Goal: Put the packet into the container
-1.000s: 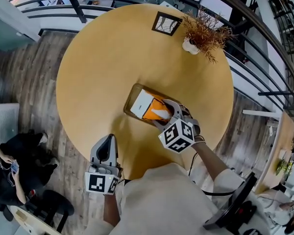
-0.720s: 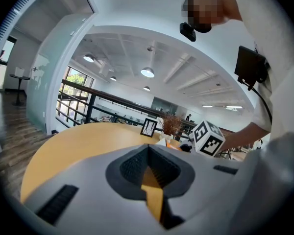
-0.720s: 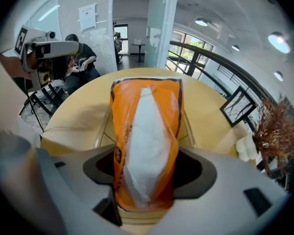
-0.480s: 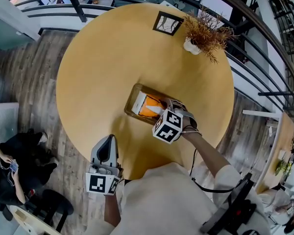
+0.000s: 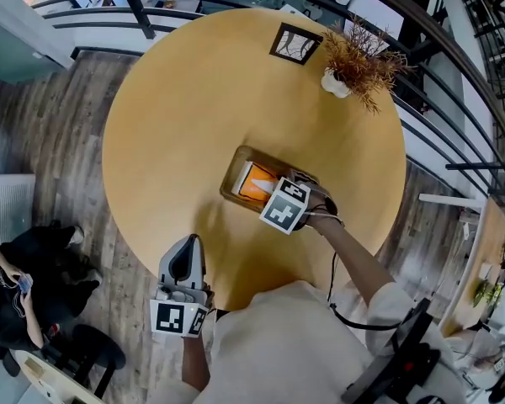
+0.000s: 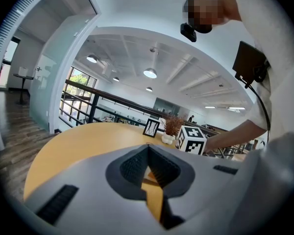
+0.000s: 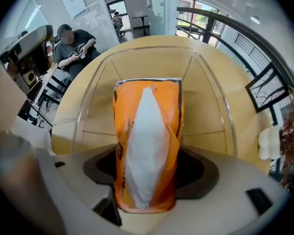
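The orange and white packet (image 7: 148, 141) stands on edge between my right gripper's (image 7: 147, 199) jaws, which are shut on its near end. In the head view the packet (image 5: 257, 183) reaches down into the clear rectangular container (image 5: 234, 173) at the middle of the round wooden table (image 5: 194, 99), with the right gripper (image 5: 273, 194) at the container's near right end. The container's walls (image 7: 201, 77) surround the packet's far end. My left gripper (image 5: 185, 263) hangs at the table's near edge, jaws shut with nothing in them (image 6: 149, 180).
A white vase with dried twigs (image 5: 353, 57) and a small framed picture (image 5: 295, 43) stand at the table's far side. A black railing curves behind the table. A seated person (image 5: 17, 284) is on the floor side at the left.
The right gripper has moved left and lower with the packet, pushing it further into the container; less of the packet shows now. The left gripper has stayed in place.
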